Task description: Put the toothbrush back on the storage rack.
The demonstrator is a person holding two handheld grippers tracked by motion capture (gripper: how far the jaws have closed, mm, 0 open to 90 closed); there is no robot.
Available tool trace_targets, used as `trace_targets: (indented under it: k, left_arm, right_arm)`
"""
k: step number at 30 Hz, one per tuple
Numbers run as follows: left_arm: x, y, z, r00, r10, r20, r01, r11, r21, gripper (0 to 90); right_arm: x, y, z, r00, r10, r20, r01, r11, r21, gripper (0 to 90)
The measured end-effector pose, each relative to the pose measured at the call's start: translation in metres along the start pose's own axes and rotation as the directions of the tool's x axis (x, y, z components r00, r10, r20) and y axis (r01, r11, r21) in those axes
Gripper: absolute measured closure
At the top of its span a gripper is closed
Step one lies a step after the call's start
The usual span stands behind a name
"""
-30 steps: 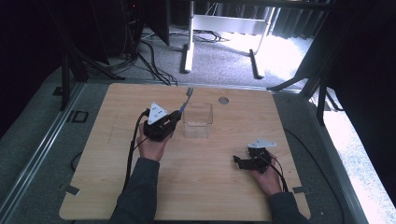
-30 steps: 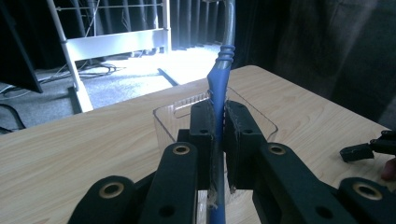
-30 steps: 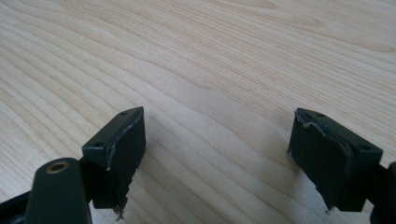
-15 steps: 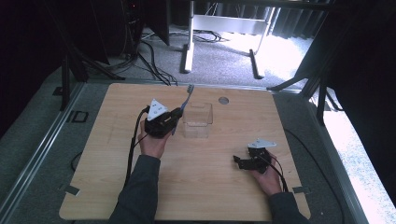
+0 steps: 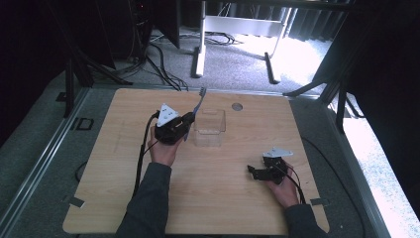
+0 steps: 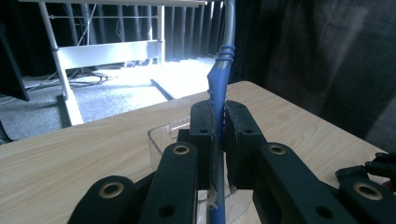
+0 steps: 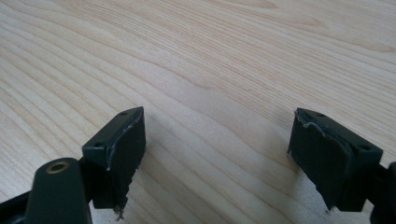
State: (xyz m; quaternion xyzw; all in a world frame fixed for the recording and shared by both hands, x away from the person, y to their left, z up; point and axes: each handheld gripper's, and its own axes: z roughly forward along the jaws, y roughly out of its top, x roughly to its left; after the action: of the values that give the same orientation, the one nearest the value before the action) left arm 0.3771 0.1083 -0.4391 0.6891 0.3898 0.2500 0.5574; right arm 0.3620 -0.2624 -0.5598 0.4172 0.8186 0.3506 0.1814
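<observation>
On the left side of the wooden table [image 5: 119, 198], a person's left hand [image 5: 163, 148] holds the left hand-held gripper [image 5: 190, 119] a little above the surface, its grey three-cornered plate [image 5: 167, 115] on top and a black cable [image 5: 141, 158] trailing back along the sleeve. Its jaws are clamped tight on the blue handle of a toothbrush [image 5: 198, 101], which sticks out past the jaws and slants toward the far edge of the table, bristle end farthest away. In the left gripper view the toothbrush [image 6: 219, 88] runs straight up between the two black pads. Just to the right of that gripper stands a clear plastic box [image 5: 210, 130], open at the top; the toothbrush is beside it, close to its left wall. Near the far edge there is a small round hole [image 5: 237, 106] in the tabletop. Well apart, near the front right corner, the right hand-held gripper [image 5: 252, 171] rests low at the table, jaws spread wide with nothing but bare wood between them.
</observation>
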Motion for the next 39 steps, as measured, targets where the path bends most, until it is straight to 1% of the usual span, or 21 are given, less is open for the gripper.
trace_targets:
  k: [4,10,14,20,28,34,39]
  left_arm:
    - [0.002,-0.001,0.002,0.9997,-0.019,0.015,0.019,0.9997,-0.015,82.6]
    - [0.003,0.0,0.005,0.9995,-0.028,0.016,0.029,0.9991,-0.032,82.6]
    - [0.003,0.001,0.007,0.9994,-0.033,0.011,0.034,0.9989,-0.032,82.6]
    - [0.005,0.001,0.013,0.9981,-0.058,0.022,0.059,0.9972,-0.045,82.6]
    - [0.004,0.0,0.02,0.9988,-0.042,0.024,0.043,0.998,-0.046,82.6]
    - [0.003,0.005,0.024,0.9991,-0.019,0.037,0.021,0.9985,-0.051,82.6]
    - [0.002,0.005,0.026,0.9989,-0.009,0.045,0.011,0.9987,-0.05,82.5]
  right_arm:
    - [0.0,0.0,0.0,1.0,-0.001,0.0,0.001,1.0,0.0,18.6]
    - [0.0,0.0,0.0,1.0,0.0,0.0,0.0,1.0,0.001,18.6]
    - [0.0,0.0,0.0,1.0,-0.001,0.0,0.001,1.0,0.0,18.6]
    - [0.0,0.0,0.0,1.0,-0.001,0.0,0.001,1.0,-0.001,18.6]
    - [0.0,0.0,0.0,1.0,-0.001,0.0,0.001,1.0,-0.001,18.6]
    - [0.0,0.0,0.0,1.0,0.0,0.0,0.0,1.0,0.0,18.6]
    - [0.0,0.0,0.0,1.0,-0.001,0.0,0.001,1.0,0.0,18.6]
